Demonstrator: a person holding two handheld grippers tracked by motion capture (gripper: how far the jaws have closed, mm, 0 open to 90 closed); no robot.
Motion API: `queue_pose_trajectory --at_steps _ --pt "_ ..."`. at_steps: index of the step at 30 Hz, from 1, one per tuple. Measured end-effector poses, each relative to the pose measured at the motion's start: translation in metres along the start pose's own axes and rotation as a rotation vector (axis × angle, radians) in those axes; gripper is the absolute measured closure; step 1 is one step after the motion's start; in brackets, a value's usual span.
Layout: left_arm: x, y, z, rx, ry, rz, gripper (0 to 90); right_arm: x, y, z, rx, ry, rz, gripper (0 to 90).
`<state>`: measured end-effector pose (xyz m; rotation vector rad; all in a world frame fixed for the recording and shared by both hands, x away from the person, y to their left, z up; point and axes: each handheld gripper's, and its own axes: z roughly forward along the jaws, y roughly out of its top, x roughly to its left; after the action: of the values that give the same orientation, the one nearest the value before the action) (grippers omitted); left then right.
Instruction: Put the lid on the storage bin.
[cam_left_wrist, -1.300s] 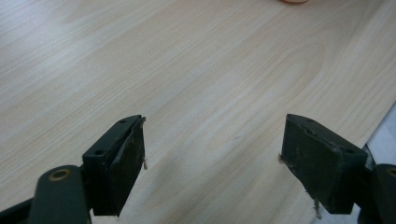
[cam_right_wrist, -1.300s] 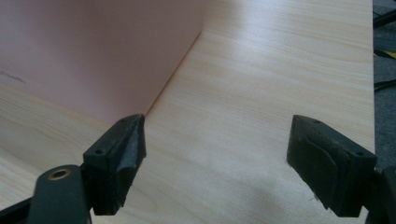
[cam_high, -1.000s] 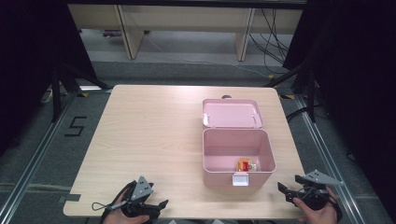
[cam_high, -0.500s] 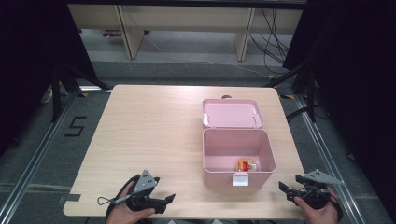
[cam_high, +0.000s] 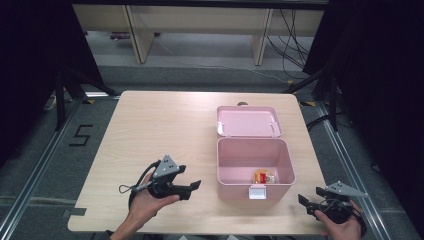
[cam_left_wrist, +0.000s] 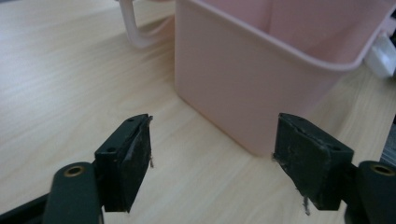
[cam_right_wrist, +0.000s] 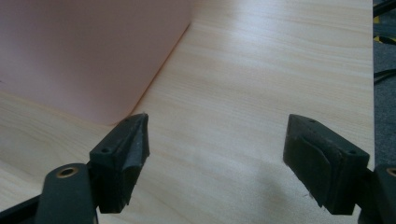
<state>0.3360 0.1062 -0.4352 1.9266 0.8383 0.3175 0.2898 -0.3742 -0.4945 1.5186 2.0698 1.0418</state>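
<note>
we're at the approach step: pink box (cam_high: 254, 162) sits open on the right half of the table (cam_high: 150, 130), lid (cam_high: 248, 121) flipped back flat behind it, white latch (cam_high: 258, 191) on the near wall. a few small items (cam_high: 263, 176), orange and pale, lie on the box floor near the front; too small to tell what they are.

left gripper (cam_high: 192, 188) is just left of the box, low over the table, jaws wide and empty. in the left gripper view the jaws frame the box's near corner (cam_left_wrist: 243, 74), not touching it, and the curved handle (cam_left_wrist: 135, 32) shows farther back. right gripper (cam_high: 308, 202) is at the near right table edge, jaws also wide and empty; in the right gripper view the box wall (cam_right_wrist: 88, 51) is ahead to one side, apart from it.

our read: nothing is gripped yet, both tools are closing in on the box. next move likely calls for the left to steady the wall or go over the rim for the items, so it needs to rise first; the right has more ground to cover.
</note>
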Motion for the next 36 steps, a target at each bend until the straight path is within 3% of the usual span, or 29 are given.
queue_pose_trajectory --at_steps 1,6,12,15,16,17,19,20,21,23,24,26,27,36 --pt "0.0 0.004 0.002 0.003 0.007 0.002 29.1 -0.002 0.0 0.0 -0.009 -0.004 -0.033 23.6" --pt "0.001 0.02 0.015 0.021 0.009 0.021 33.1 -0.003 0.0 0.0 -0.012 0.004 -0.028 23.7" --pt "0.003 0.035 0.028 0.009 0.005 0.023 38.9 -0.005 0.0 0.0 -0.006 -0.001 -0.037 23.8" --pt "0.002 0.049 0.037 0.022 0.003 0.05 41.7 -0.006 -0.001 0.001 -0.017 -0.002 -0.048 23.9" --pt "0.002 0.053 0.04 0.026 0.007 0.054 42.3 -0.006 -0.001 0.001 -0.014 -0.001 -0.046 23.9" --pt "0.001 0.056 0.043 0.018 0.019 0.06 43.9 -0.003 -0.001 0.001 -0.002 0.005 -0.004 23.9" --pt "0.003 0.061 0.048 0.041 0.015 0.068 45.2 -0.003 -0.001 0.001 -0.003 0.009 -0.003 24.0" --pt "0.003 0.063 0.052 0.039 0.02 0.06 45.6 -0.006 -0.001 0.002 -0.014 0.002 -0.042 24.2" --pt "0.004 0.064 0.054 0.047 0.022 0.068 46.6 -0.006 -0.001 0.002 -0.013 0.0 -0.046 24.2" --pt "0.006 0.068 0.06 0.036 0.036 0.059 48.3 -0.006 -0.001 0.002 -0.012 0.003 -0.041 24.2" --pt "0.007 0.07 0.062 0.041 0.054 0.072 49.8 -0.003 -0.002 0.002 0.0 0.015 0.0 24.2" --pt "0.009 0.073 0.067 0.052 0.037 0.062 50.8 -0.004 -0.002 0.002 -0.002 0.016 -0.005 24.2" --pt "0.009 0.073 0.067 0.052 0.037 0.062 51.1 -0.006 -0.002 0.003 -0.011 0.019 -0.031 24.2" --pt "0.011 0.087 0.091 0.103 0.068 0.063 56.2 -0.005 -0.002 0.004 0.002 0.029 -0.003 24.2"
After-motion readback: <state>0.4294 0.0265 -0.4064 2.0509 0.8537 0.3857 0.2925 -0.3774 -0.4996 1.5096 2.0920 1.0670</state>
